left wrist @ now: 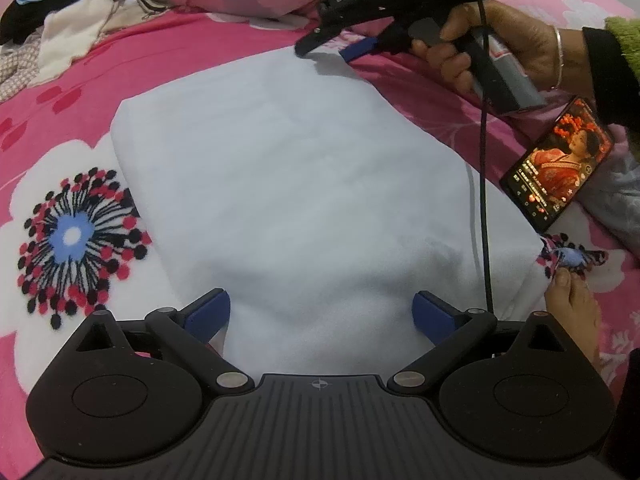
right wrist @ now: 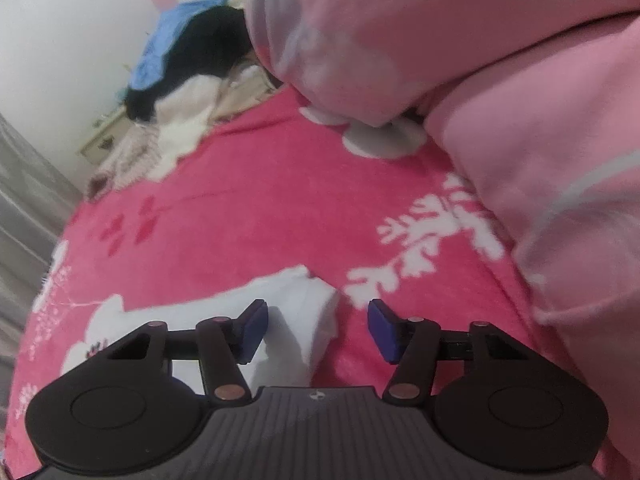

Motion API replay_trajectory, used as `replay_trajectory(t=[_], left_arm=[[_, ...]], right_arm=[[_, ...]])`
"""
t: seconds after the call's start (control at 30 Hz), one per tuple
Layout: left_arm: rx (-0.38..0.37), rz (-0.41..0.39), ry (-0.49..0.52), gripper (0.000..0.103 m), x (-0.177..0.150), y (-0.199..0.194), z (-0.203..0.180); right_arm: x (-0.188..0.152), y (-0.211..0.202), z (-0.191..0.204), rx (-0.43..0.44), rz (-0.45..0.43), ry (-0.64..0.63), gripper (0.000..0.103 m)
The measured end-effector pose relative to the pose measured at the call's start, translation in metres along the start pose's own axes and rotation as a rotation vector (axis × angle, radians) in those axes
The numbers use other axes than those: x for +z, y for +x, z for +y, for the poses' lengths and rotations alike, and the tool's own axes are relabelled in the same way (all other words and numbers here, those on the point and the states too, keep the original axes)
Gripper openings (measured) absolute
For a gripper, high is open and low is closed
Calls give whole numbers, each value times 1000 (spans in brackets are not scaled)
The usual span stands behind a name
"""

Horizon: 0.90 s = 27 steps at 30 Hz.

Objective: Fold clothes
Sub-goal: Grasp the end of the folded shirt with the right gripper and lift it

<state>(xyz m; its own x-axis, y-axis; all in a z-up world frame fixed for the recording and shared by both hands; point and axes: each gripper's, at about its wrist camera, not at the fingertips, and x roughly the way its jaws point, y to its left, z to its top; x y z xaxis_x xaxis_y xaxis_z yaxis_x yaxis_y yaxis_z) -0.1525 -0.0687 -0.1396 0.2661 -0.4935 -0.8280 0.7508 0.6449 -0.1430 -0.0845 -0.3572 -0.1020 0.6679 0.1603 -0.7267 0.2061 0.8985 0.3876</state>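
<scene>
A pink fleece bedspread with white flower prints is covered at its middle by a smooth white folded cloth, laid flat as a rectangle. The left gripper is held open over its near edge, the right gripper open at its far corner. Opposite edges should be pinched evenly, so layers are kept aligned.

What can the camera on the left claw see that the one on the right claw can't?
Only the left view shows the whole white folded garment, a lit phone, the hand holding the right claw, and a bare foot. Only the right view shows the wall and the right claw's open jaws over a garment corner. Both show the pink flowered blanket and the clothes pile.
</scene>
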Motion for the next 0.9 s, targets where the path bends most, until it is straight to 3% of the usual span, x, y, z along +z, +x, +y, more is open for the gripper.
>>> replay_trajectory(t=[0.33,0.4,0.57,0.73,0.9], left_arm=[[-20,-10,-4,102,-1,2,1],[-19,-11,-4,102,-1,2,1],[-25,-13,-8,102,-1,1,2],[-25,-15,-9,102,-1,2,3],[-22,-14,-12,103,0,2,2]], right_arm=[[-16,-9,55,-100,-57,-417,59],[-15,-1,54,-105,-28,-404,52],[-17,-3,56,-73,-23,-394,10],[-20,-15,60,40,-17,-357,3],[-4,-13,33,286,-14,-63,3]])
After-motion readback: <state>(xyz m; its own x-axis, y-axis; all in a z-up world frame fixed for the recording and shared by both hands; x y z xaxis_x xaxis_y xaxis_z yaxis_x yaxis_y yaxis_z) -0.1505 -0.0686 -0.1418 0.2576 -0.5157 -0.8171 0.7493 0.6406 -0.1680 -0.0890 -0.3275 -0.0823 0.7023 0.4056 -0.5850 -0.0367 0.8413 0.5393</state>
